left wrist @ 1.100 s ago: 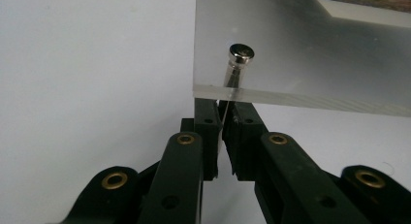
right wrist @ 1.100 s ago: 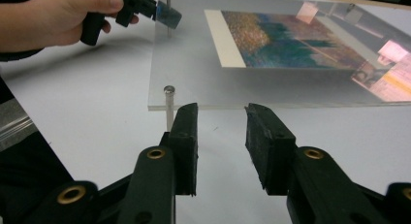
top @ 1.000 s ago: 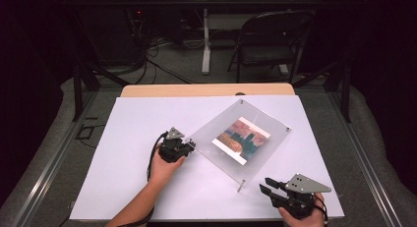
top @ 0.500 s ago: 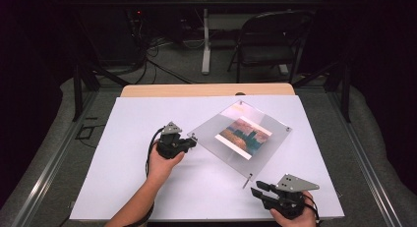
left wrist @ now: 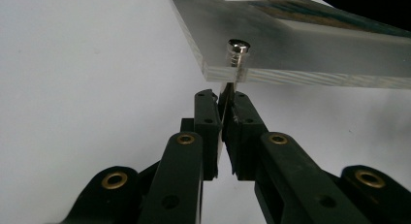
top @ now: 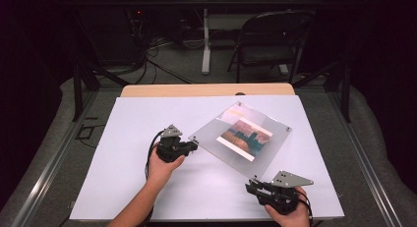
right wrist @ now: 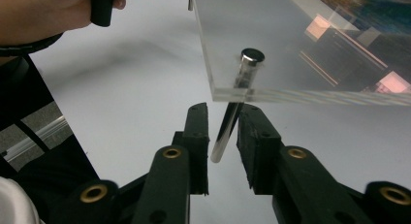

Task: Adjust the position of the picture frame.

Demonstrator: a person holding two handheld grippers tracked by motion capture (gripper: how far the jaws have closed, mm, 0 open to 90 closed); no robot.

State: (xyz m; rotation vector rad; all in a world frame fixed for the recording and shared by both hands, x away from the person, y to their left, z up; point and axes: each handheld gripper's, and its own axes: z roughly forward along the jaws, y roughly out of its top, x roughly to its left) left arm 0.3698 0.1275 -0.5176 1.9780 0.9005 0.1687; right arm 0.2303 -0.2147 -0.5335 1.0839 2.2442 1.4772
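Clear acrylic frame (top: 241, 138) with a colour print (top: 244, 139) sits right of centre on the white table (top: 123, 187), tilted, its corners carried on metal standoff pins. Left gripper (top: 193, 145) at the frame's 9 o'clock corner: jaws pinched together on the pin (left wrist: 229, 95) below the pane; the pin's lower end is hidden between them. Right gripper (top: 252, 186) at the 6 o'clock corner: jaws apart, flanking the pin (right wrist: 228, 122), contact hard to make out. Far pins are tiny. Open table from 7 to 10 o'clock; right gripper lies near the front edge.
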